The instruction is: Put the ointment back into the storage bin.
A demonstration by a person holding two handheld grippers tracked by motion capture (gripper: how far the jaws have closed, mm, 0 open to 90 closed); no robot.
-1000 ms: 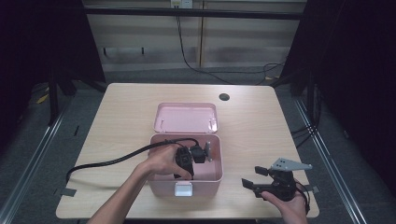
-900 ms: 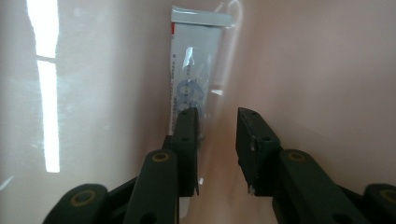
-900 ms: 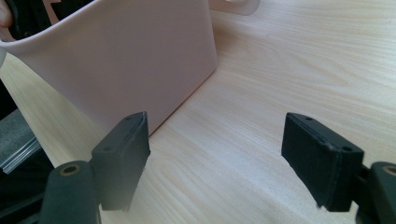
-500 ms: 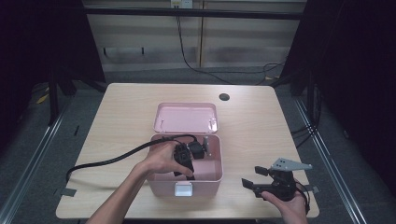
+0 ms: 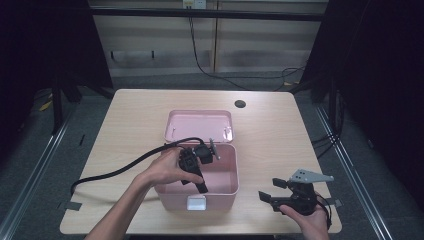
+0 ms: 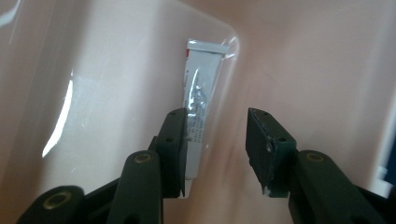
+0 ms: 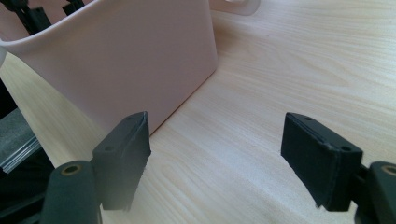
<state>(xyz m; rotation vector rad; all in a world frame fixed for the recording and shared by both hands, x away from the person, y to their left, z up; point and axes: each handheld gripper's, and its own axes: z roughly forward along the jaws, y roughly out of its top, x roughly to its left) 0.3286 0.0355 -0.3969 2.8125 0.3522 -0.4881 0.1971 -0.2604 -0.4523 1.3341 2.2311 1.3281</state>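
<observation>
An open pink box stands mid-table with its lid tipped back. A hand holds my left gripper pointing down inside the box. In the left gripper view the gripper is open over the box floor. A white tube lies there, and the left jaw overlaps its near end. Nothing sits between the jaws. My right gripper rests low at the table's front right, open and empty. In the right gripper view it faces the box's outer wall.
The left gripper's black cable trails left across the wooden table and off its edge. A white latch sits on the box front. A dark round hole marks the far side of the table.
My left gripper has tipped downward, deeper into the pink box. The right gripper has stayed where it was.
</observation>
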